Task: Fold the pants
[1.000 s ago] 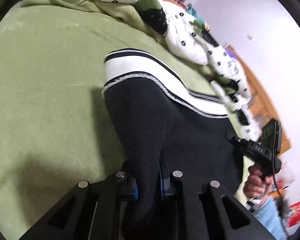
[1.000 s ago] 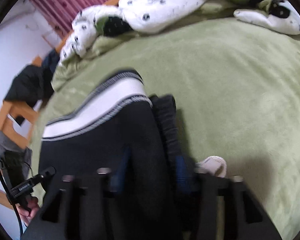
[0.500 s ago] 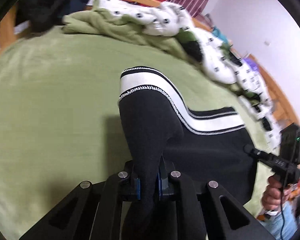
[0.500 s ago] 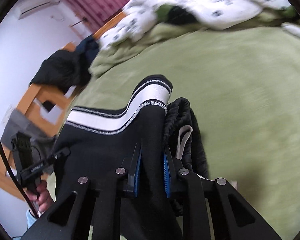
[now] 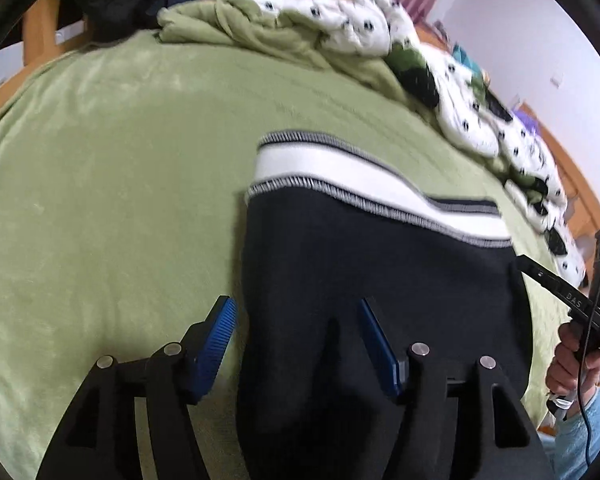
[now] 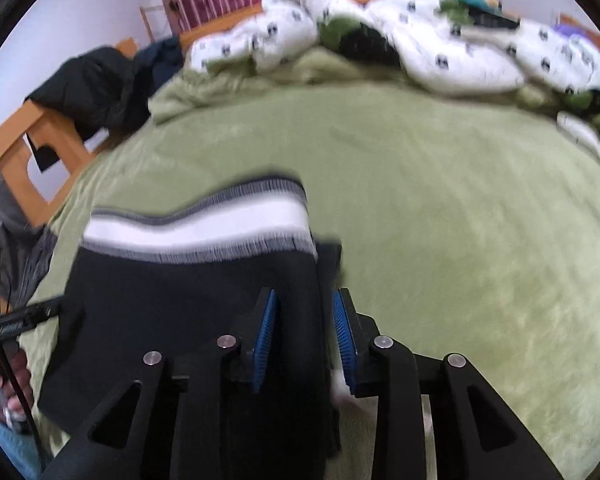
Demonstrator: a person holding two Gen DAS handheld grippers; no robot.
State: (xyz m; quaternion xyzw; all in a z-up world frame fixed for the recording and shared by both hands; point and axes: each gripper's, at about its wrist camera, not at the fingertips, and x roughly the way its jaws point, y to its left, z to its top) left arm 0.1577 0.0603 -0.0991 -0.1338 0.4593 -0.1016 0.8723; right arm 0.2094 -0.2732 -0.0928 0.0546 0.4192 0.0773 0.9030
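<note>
Left gripper (image 5: 296, 344): jaws just spread; blue pads clear of the cloth, the dark fold's left edge lying between them.
Right gripper (image 6: 306, 340): jaws just parted, pads (image 6: 266, 332) flanking the fold's right edge, seemingly not pressing.
Pants (image 5: 380, 272): folded, dark, directly ahead of both grippers on the green blanket (image 5: 112, 200); white striped band (image 5: 340, 172) at the far end.
Step in hand: releasing the laid fold, by judgement.
Good practice: open fully, then lift straight away so no pad drags an edge.
Risk: snagging would skew the aligned layers.
</note>
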